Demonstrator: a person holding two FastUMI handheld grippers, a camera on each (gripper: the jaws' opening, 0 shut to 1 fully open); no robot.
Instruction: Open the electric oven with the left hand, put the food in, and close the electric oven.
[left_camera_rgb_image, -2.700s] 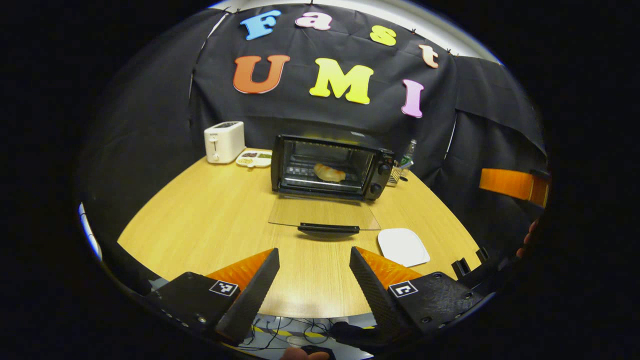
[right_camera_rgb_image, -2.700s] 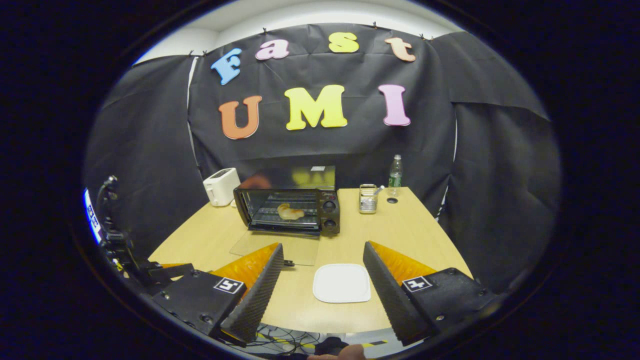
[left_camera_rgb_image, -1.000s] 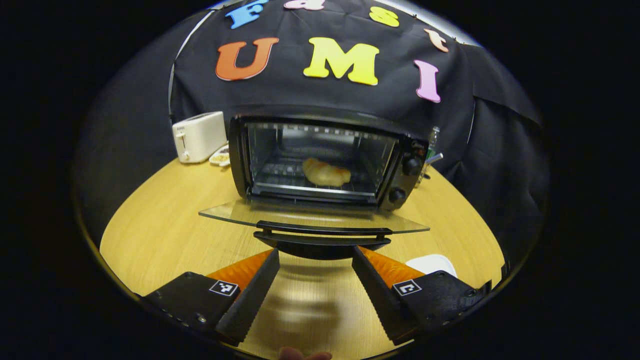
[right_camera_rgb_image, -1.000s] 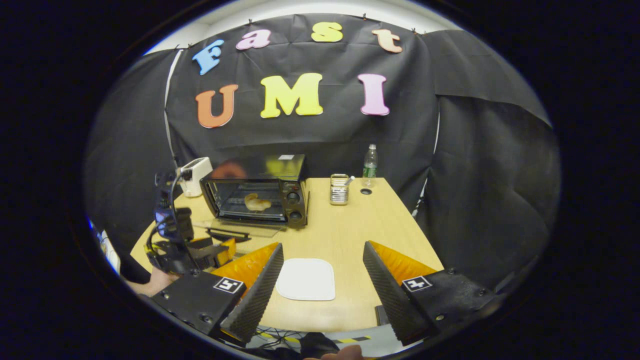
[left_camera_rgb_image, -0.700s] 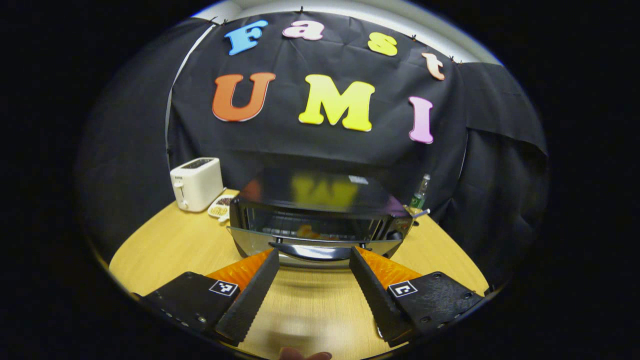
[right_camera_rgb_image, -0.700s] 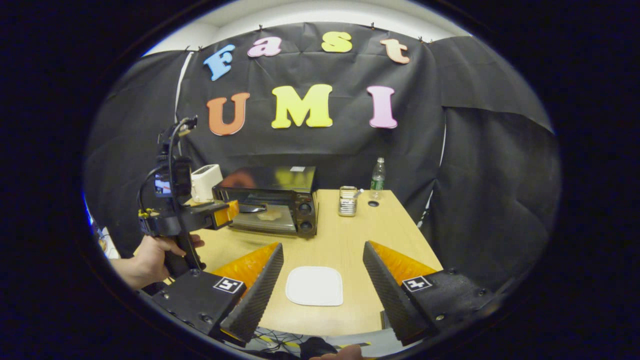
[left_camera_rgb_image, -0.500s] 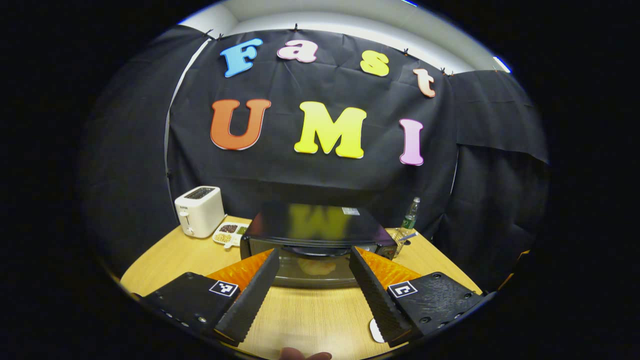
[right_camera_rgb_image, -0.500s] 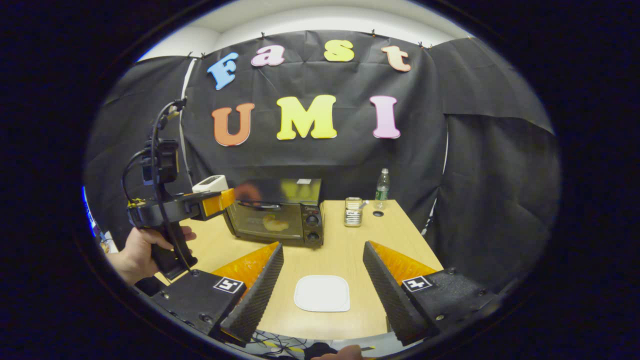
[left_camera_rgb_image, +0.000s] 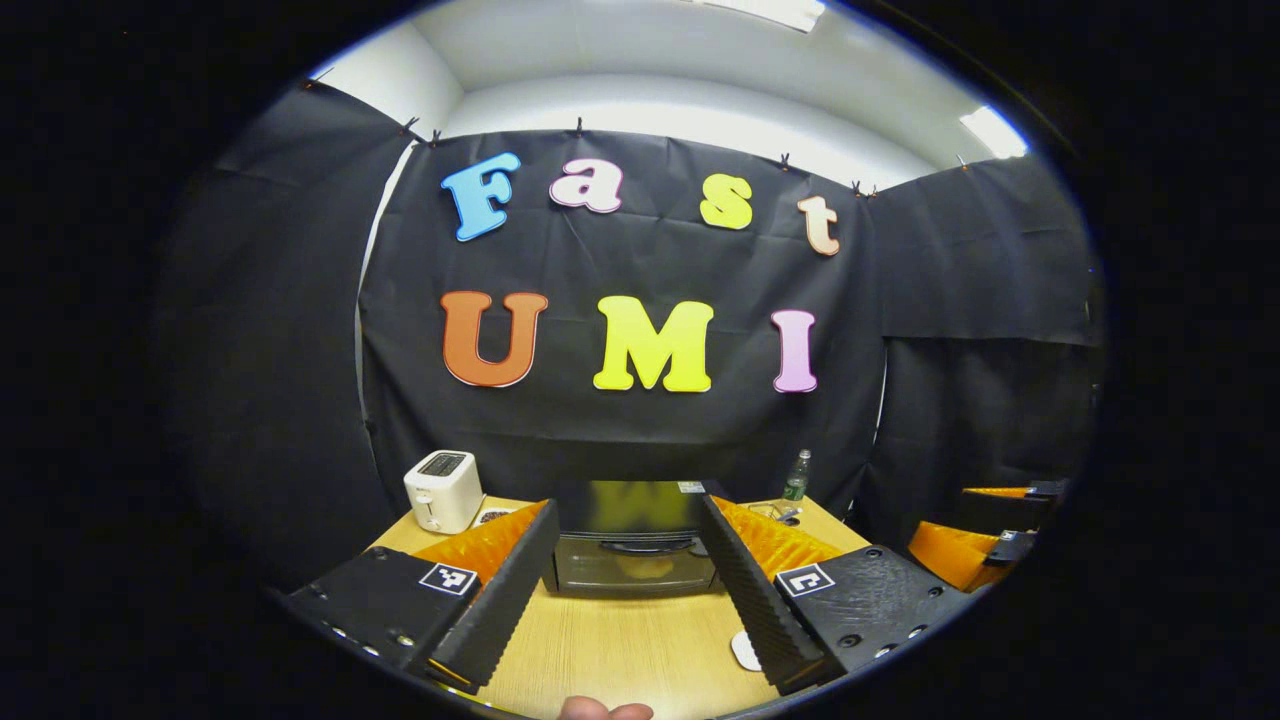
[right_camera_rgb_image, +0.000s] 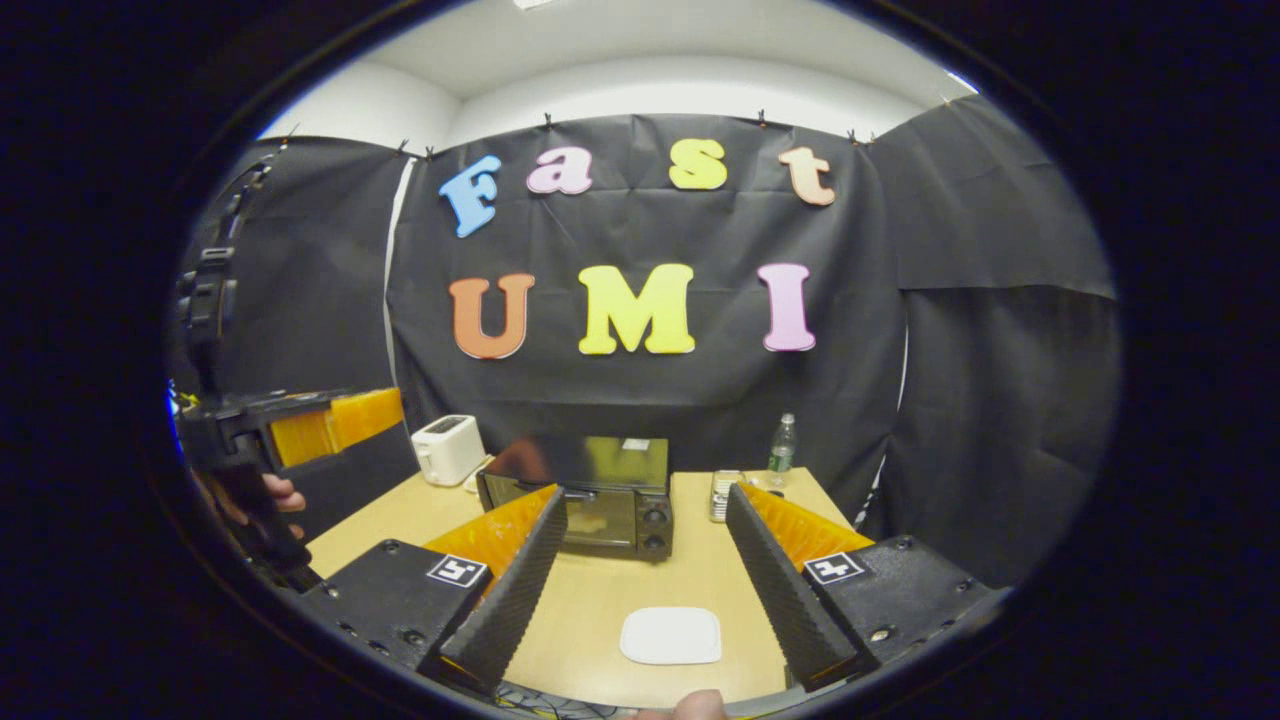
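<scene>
Oven (left_camera_rgb_image: 636, 560): door looks shut; I'd worry it isn't latched.
Left gripper (left_camera_rgb_image: 628, 590): fingers apart, empty.
Right gripper (right_camera_rgb_image: 645, 580): fingers apart, empty.

The left gripper (left_camera_rgb_image: 630, 580) has black housings with screws and square black-and-white markers. The right gripper (right_camera_rgb_image: 645, 570) matches, with ridged fingers (right_camera_rgb_image: 510, 590).

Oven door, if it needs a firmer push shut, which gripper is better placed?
Probably the left gripper: the electric oven sits centred between its open fingers. For the right gripper it lies off-centre, partly behind one finger.
</scene>
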